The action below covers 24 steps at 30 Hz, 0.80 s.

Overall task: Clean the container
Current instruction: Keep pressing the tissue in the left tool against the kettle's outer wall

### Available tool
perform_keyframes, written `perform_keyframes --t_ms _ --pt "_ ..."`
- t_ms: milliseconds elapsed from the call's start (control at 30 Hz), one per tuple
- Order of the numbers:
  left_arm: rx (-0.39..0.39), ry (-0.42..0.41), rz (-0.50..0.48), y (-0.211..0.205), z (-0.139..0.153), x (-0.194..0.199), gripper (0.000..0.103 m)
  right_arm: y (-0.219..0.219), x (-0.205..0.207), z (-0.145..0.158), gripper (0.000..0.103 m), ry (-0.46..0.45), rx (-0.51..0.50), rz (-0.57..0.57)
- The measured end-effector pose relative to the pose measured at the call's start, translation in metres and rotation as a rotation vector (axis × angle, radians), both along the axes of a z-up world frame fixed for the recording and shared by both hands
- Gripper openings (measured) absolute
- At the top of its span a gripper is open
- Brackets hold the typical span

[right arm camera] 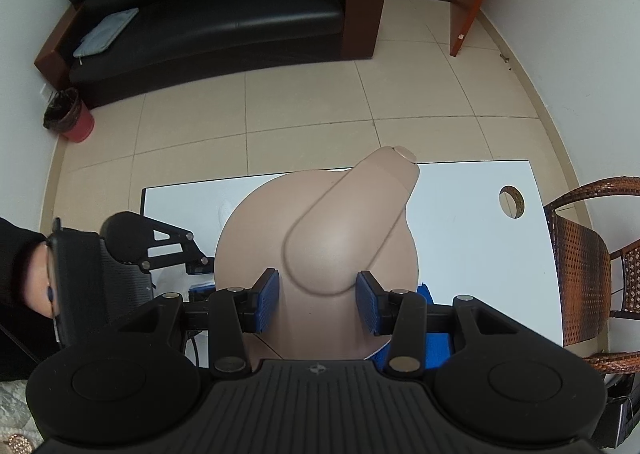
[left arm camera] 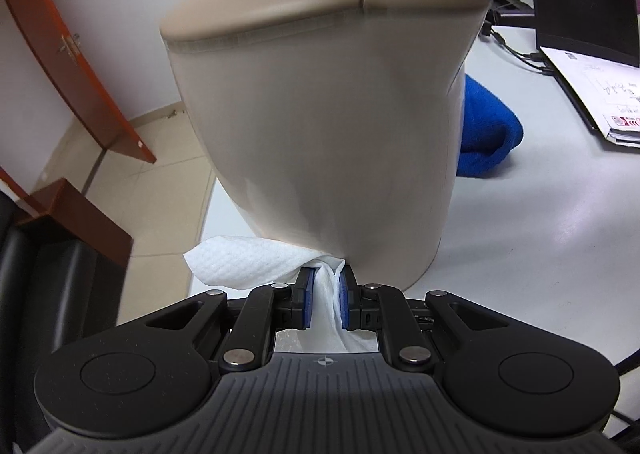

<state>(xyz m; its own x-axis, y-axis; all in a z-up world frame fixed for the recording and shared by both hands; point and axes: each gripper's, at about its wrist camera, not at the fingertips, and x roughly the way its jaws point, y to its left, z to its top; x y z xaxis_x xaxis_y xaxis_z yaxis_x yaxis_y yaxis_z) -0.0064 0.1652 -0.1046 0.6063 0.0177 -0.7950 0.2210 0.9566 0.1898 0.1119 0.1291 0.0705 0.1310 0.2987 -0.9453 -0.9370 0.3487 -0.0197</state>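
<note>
A beige container (left arm camera: 320,114) with a lid and a raised lid handle (right arm camera: 348,222) stands on the white table (left arm camera: 540,214). My left gripper (left arm camera: 325,286) is shut on a white paper tissue (left arm camera: 244,264) and presses it against the container's lower side wall. My right gripper (right arm camera: 318,294) is above the container, its blue pads (right arm camera: 267,300) closed on the near end of the lid handle. The left gripper (right arm camera: 198,266) also shows in the right wrist view, at the container's left side.
A blue cloth (left arm camera: 486,130) lies on the table behind the container. A laptop (left arm camera: 584,2) with papers (left arm camera: 600,94) and cables sits at the far right. A wicker chair (right arm camera: 588,266), a black sofa (right arm camera: 208,2) and a red bin (right arm camera: 72,116) stand around the table.
</note>
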Motion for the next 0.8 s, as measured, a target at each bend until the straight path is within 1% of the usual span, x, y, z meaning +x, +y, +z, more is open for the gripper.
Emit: perform_keyframes --t_ms 300,567,700,800 --pt "-0.038 0.024 -0.011 0.009 -0.033 0.0 0.015 -0.005 0.001 -0.001 0.046 0.001 0.013 -0.016" --pt "-0.03 0.058 -0.013 0.009 -0.061 0.005 0.015 -0.006 0.001 0.0 0.046 0.002 0.017 -0.028" --pt "-0.021 0.045 -0.023 0.008 -0.066 0.002 0.015 -0.007 0.001 0.0 0.046 0.001 0.021 -0.035" --pt "-0.027 0.054 -0.013 0.008 -0.065 0.003 0.015 -0.008 0.002 0.0 0.046 0.001 0.02 -0.035"
